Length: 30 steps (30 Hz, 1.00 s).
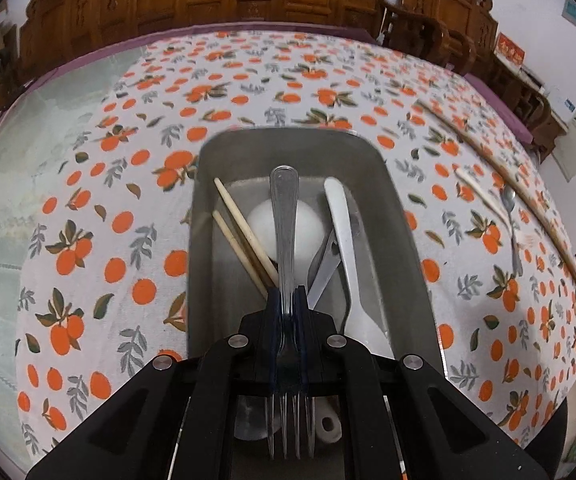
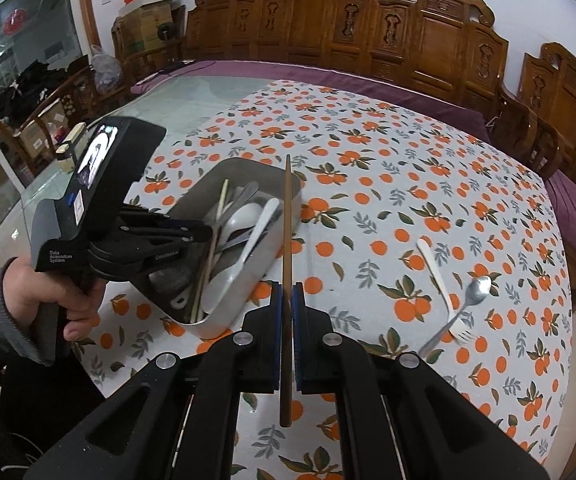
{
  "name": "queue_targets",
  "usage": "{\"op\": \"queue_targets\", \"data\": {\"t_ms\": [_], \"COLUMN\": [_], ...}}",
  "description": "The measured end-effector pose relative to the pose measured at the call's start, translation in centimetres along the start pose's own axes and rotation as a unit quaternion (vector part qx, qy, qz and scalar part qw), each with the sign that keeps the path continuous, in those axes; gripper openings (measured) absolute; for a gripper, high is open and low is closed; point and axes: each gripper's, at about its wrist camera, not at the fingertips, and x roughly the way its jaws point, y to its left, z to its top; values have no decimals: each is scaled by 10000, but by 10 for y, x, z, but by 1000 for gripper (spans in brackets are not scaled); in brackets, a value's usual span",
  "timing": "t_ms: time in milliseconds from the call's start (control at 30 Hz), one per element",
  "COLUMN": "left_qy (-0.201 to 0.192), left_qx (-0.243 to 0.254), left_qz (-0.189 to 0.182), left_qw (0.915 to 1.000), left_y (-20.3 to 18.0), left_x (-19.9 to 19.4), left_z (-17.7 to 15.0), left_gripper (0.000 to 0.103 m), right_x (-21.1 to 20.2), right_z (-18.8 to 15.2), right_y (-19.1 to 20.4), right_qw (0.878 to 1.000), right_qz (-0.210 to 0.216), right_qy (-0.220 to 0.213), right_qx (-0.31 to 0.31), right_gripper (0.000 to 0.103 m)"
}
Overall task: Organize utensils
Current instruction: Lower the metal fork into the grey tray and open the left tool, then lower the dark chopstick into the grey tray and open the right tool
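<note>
White lettering on the left gripper (image 2: 204, 234) body, seen at left of the right wrist view, reads "Data Acquisition System". Its fingers pinch a clear plastic fork (image 1: 286, 240), long axis running up-down at frame centre, handle toward the top, tines toward the bottom, above a metal tray (image 1: 400, 216) of utensils on the bench. Right gripper (image 2: 287, 292) fingers clamp a brown chopstick (image 2: 287, 240) near mid-length, near-vertical in frame, tip over the tray's rim.

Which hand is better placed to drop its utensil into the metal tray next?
Left: the left gripper holds the fork directly over the tray. The right gripper, holding a chopstick, is beside it.
</note>
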Motion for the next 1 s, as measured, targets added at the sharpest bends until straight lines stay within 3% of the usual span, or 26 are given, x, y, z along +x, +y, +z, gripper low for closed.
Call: {"op": "queue_targets", "data": {"t_ms": [400,1000], "left_qy": [-601,-937], "left_qx": [79,-6], "left_qz": [157,345], "left_qw": [9980,9950], "left_y": [19,56], "left_x": [-66,-122], "left_z": [-6,-19], "left_gripper": [7,8], "right_x": [18,86], "right_z": [11,28], "right_y": [28,48], "right_qw": [9997,9967], "right_qz": [239,498], "right_qy": [56,497], "right_qx": [-29,405], "right_gripper": [6,6]}}
